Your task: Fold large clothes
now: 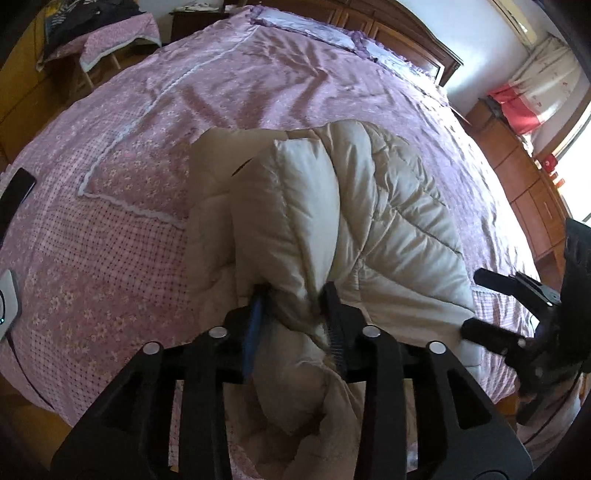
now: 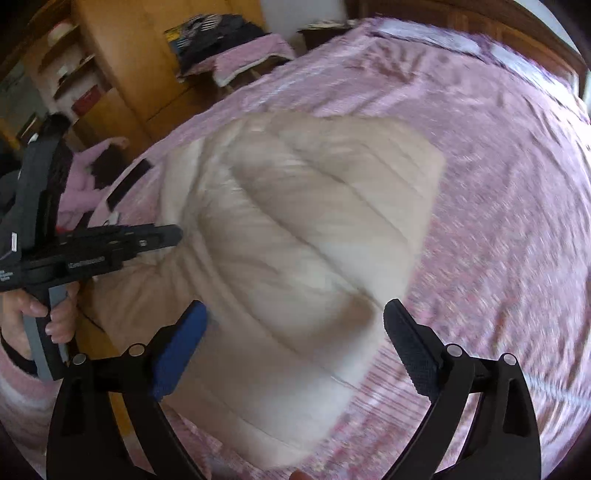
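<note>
A cream quilted puffer jacket [image 1: 369,206] lies bunched on the pink bed [image 1: 110,206]. My left gripper [image 1: 295,291] is shut on a fold of the jacket and lifts it at the near edge. In the right wrist view the jacket [image 2: 314,229] is blurred and spreads over the bed [image 2: 498,184]. My right gripper [image 2: 295,317] is open and empty just above the jacket's near right edge. The left gripper also shows in that view [image 2: 173,232] at the jacket's left side. The right gripper also shows in the left wrist view [image 1: 469,302], open.
A dark phone [image 1: 14,195] lies at the bed's left edge. A white device [image 1: 7,299] sits below it. Pillows [image 1: 314,26] and a wooden headboard [image 1: 424,44] are at the far end. A wooden wardrobe [image 2: 122,74] and a cloth-covered table [image 2: 243,55] stand left.
</note>
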A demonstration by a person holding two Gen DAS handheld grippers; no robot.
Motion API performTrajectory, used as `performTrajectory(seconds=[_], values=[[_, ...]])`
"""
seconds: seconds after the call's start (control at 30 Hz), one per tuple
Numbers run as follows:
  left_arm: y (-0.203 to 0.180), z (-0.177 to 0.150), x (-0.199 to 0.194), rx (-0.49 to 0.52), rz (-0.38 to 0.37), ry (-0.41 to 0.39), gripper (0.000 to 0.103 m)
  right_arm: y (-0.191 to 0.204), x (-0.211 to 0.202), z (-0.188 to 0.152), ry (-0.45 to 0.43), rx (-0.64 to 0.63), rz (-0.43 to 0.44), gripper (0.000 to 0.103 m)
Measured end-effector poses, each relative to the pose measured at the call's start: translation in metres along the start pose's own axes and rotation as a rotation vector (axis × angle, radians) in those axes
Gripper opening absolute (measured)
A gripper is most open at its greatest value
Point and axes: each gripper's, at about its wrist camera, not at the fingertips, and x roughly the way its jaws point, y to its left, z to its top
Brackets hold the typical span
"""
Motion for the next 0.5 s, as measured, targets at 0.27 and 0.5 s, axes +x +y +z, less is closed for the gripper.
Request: performTrajectory(seconds=[0.27, 0.5], values=[[0.014, -0.008, 0.006, -0.031, 0.067, 0.008, 0.065, -0.032, 0.026, 0.0, 0.072, 0.138, 0.117, 0.097], [0.027, -0.012, 0.018, -0.083, 0.057, 0.036, 0.068, -0.046, 0.061, 0.005, 0.142, 0.241, 0.271, 0.098]])
